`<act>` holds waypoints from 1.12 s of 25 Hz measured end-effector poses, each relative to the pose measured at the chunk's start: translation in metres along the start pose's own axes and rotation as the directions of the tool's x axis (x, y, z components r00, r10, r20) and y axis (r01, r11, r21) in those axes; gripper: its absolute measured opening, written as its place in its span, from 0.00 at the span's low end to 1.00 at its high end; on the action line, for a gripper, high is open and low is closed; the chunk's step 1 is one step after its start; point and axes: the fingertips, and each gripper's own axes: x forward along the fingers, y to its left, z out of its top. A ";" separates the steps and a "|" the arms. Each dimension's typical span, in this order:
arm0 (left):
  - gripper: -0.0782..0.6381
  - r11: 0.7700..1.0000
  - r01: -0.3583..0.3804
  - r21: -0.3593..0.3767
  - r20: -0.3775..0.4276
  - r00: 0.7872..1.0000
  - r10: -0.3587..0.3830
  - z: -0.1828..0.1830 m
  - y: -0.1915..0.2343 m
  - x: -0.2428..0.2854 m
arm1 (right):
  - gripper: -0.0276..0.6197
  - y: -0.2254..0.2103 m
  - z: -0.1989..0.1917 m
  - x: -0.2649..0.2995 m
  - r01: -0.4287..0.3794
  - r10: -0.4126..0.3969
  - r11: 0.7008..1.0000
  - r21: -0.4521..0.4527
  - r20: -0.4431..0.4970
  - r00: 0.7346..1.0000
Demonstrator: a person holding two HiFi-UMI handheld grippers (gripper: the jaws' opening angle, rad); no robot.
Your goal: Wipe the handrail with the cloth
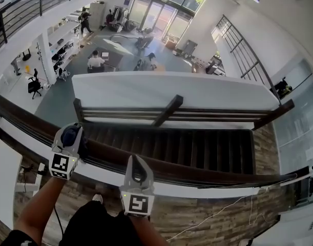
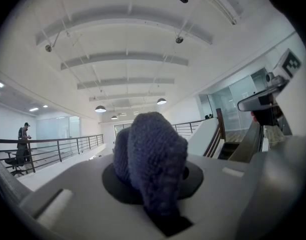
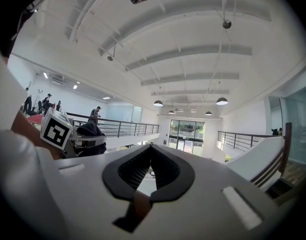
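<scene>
- The long dark brown wooden handrail (image 1: pixel 207 174) crosses the head view from the left edge to the lower right.
- My left tongs (image 1: pixel 72 133), lower left, pinch the bunched dark blue knitted cloth (image 2: pixel 151 156) over the rail, ready for wiping, I judge.
- My right tongs (image 1: pixel 136 164), bottom centre, are pressed together and empty, probably steadying.
- The cube markers show only black-and-white squares, no readable writing.

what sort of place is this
Probably an upper landing in an open-plan office or workshop building: a dark wooden handrail runs above a staircase, and far below are people at desks and tall glass entrance doors.
</scene>
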 end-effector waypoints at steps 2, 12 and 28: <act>0.19 0.999 -0.003 -0.047 -0.026 1.000 0.002 -0.014 0.001 -0.001 | 0.05 0.000 -0.001 0.003 0.002 -0.002 1.000 0.004 0.002 1.000; 0.19 0.998 -0.037 -0.057 -0.027 0.999 0.035 -0.023 -0.004 -0.002 | 0.05 -0.013 -0.021 -0.002 0.001 0.000 1.000 0.024 -0.035 0.999; 0.19 1.000 -0.006 0.020 -0.013 1.000 0.006 -0.012 -0.059 0.009 | 0.05 -0.047 -0.033 -0.022 0.018 -0.015 0.998 0.056 -0.063 0.998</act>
